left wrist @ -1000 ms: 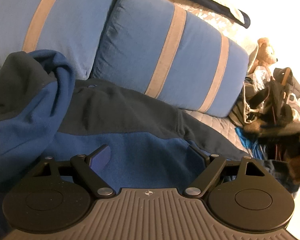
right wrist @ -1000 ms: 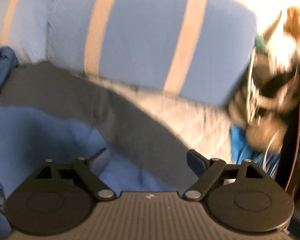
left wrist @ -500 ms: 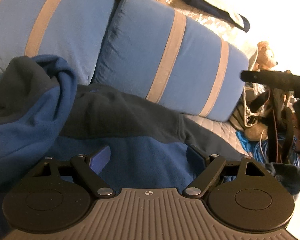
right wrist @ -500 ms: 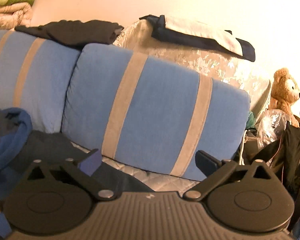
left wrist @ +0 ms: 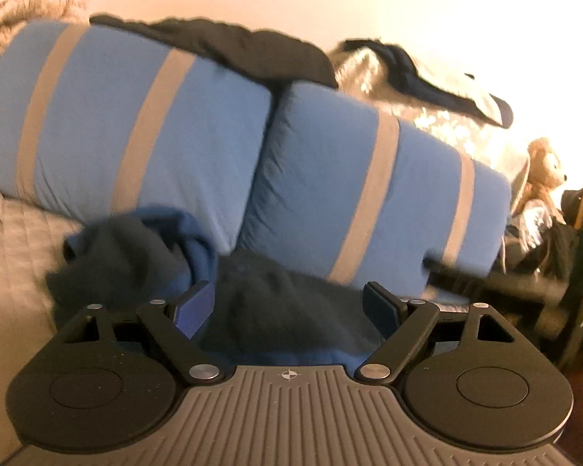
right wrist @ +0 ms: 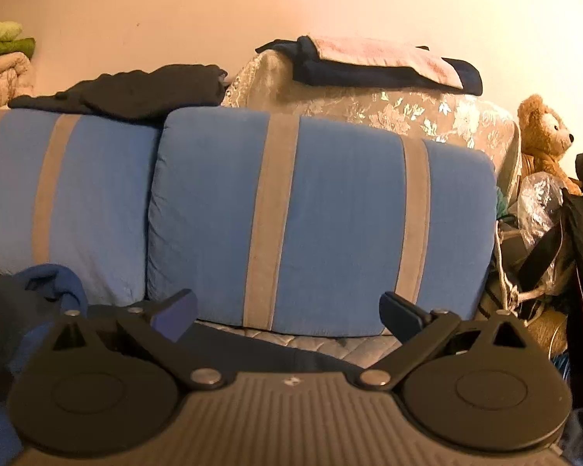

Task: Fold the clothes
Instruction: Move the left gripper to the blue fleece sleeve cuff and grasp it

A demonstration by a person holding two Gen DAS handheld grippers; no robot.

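Fleece (left wrist: 276,310), blue and dark grey, lies on the quilted seat just ahead of and below the left gripper (left wrist: 291,306), spreading across the gap between its fingers, with one bunched end heaped beyond the left finger (left wrist: 194,306). Its long axis looks to run across the view, from that heap toward the right finger and past it. Left jaws stand wide apart, nothing pinched; the cloth lies under them, not between the pads.

From the right gripper (right wrist: 287,314) the fleece lies low and to the left: a dark strip passes under the fingers and the heap (right wrist: 39,291) sits beyond the left finger. Its jaws are fully apart and empty, and have just been opening wider. The left hand looks the nearer to the bulk, so a pick-up would call for both to dip down, the right also shifting left.

One fleece to fold. Behind it, two striped cushions (right wrist: 322,213). On top of them, one black garment (right wrist: 136,91); farther right, one navy cloth (right wrist: 369,66). One teddy bear (right wrist: 544,132) at far right.
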